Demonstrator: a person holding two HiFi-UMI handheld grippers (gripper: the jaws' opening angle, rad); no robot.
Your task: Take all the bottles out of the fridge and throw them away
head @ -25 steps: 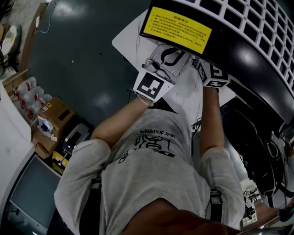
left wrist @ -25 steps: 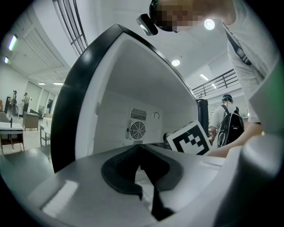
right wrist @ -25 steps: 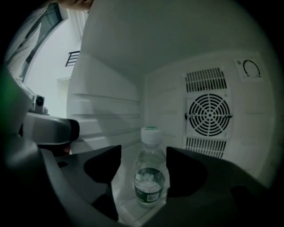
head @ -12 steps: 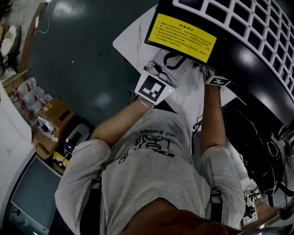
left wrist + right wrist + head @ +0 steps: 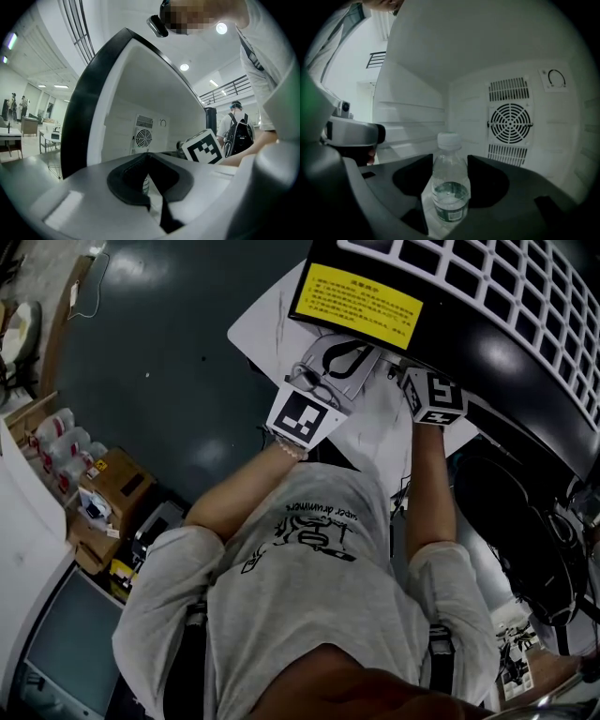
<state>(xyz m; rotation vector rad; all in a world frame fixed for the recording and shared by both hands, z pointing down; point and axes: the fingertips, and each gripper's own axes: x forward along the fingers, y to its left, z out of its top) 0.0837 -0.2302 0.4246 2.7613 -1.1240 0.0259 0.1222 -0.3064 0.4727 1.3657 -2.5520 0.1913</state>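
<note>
A clear, white-capped bottle (image 5: 450, 187) stands upright inside the fridge (image 5: 417, 70) between the jaws of the right gripper (image 5: 450, 159), which have just been closing yet stand wide, not visibly pressing it; the left gripper (image 5: 150, 176) hangs at the fridge opening, jaws nearly together, empty.

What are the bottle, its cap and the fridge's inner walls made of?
Bottle: clear glossy plastic, likely; the water shows through it. Cap: opaque white plastic, matte. Inner walls: white moulded plastic, seemingly; shelf ribs are formed in.
</note>
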